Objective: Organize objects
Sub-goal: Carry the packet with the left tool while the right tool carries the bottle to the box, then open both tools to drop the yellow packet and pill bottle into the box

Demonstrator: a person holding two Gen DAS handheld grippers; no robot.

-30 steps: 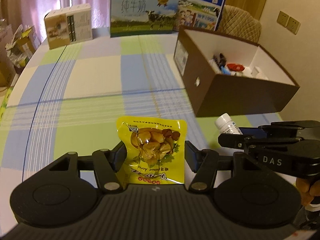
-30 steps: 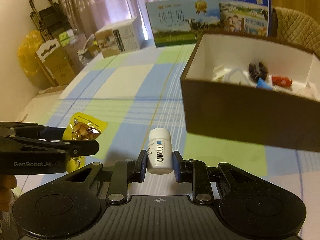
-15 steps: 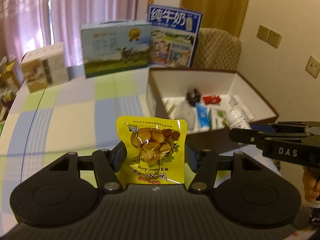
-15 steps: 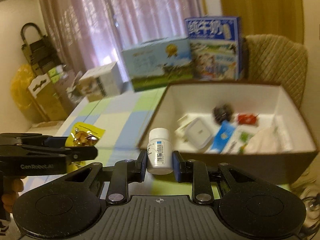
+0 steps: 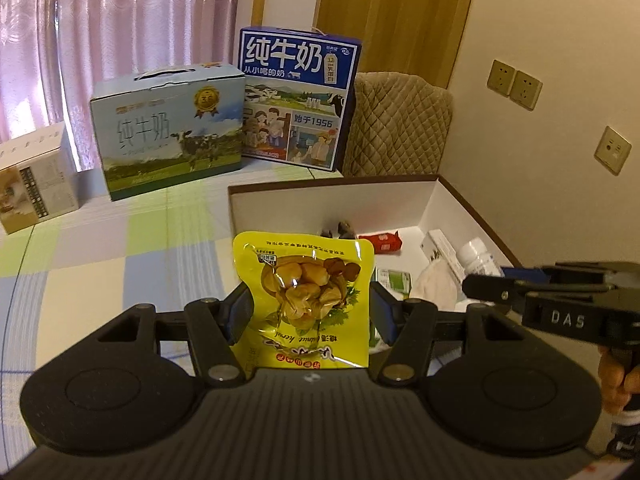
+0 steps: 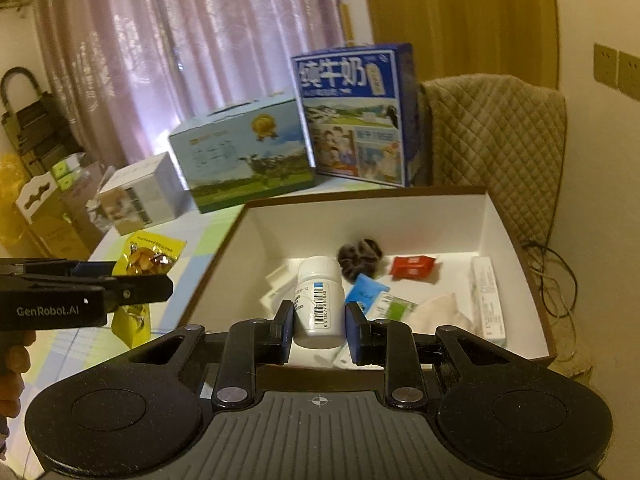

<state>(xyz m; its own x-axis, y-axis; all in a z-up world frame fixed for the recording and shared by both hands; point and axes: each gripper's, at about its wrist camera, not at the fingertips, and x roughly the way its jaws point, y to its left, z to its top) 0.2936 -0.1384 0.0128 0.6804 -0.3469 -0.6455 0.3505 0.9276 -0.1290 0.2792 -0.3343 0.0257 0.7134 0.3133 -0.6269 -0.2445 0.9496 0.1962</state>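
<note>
Bottle [image 6: 319, 304] and packet [image 5: 305, 298] now over box [image 6: 516, 240]

blue milk carton [image 5: 298, 98]: "纯牛奶", "1956"; right gripper [image 5: 500, 276]: "das"; left gripper [image 6: 120, 280]: "genrobot.ai".

Setting: home room. Evidence: pink curtains [image 5: 120, 32], checked cloth on surface [image 5: 100, 248], quilted chair [image 5: 400, 120], milk cartons [image 5: 296, 96], wall sockets [image 5: 514, 84].
</note>
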